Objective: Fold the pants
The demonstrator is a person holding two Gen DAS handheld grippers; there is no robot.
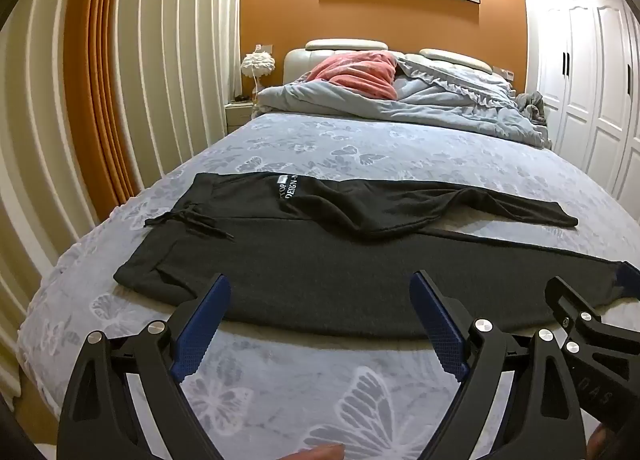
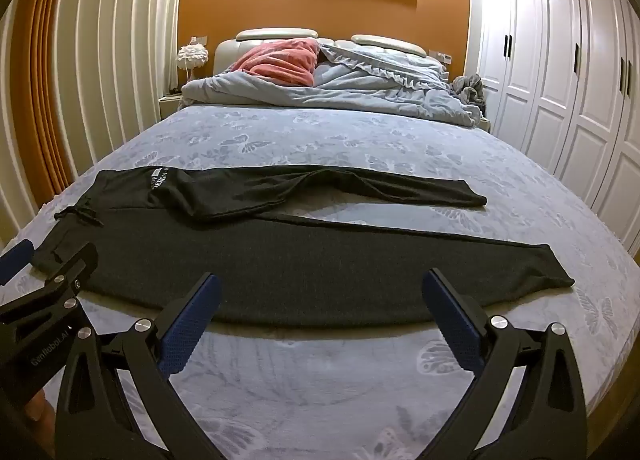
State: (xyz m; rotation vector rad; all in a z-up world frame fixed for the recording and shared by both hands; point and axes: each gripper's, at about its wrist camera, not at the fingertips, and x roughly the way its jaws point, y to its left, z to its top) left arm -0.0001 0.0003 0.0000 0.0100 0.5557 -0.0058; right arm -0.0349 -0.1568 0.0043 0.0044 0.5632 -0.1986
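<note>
A pair of dark charcoal knit jogger pants [image 1: 320, 260] lies spread crosswise on the near part of a wide bed covered with a pale blue-grey butterfly-print bedspread [image 1: 360, 144]. The waistband with its black drawstring [image 1: 188, 220] sits toward the left, and the legs run out to the right. The nearer leg lies flat and straight along the front edge of the bed, while the farther leg is rumpled and creased, with a strip of white lettering [image 1: 286, 186] showing near the hip. The two legs are parted at the cuffs, so a wedge of bedspread shows between them on the right. The left gripper [image 1: 320, 292], black with blue textured pads, hangs just above the near edge of the pants toward the waist end, its jaws spread wide with nothing between them. The right gripper [image 2: 320, 292], of the same make, hangs beside it toward the cuff end, also spread wide and holding nothing. Neither one touches the cloth as far as I can tell. At the head of the bed a crumpled light blue ruffled duvet [image 2: 360, 88] is heaped up, with a coral-pink pillow [image 2: 280, 60] on it against a cream padded headboard [image 2: 276, 34]. White panelled wardrobe doors [image 2: 560, 60] fill the right wall, and cream and orange curtains [image 1: 120, 60] hang on the left.
</note>
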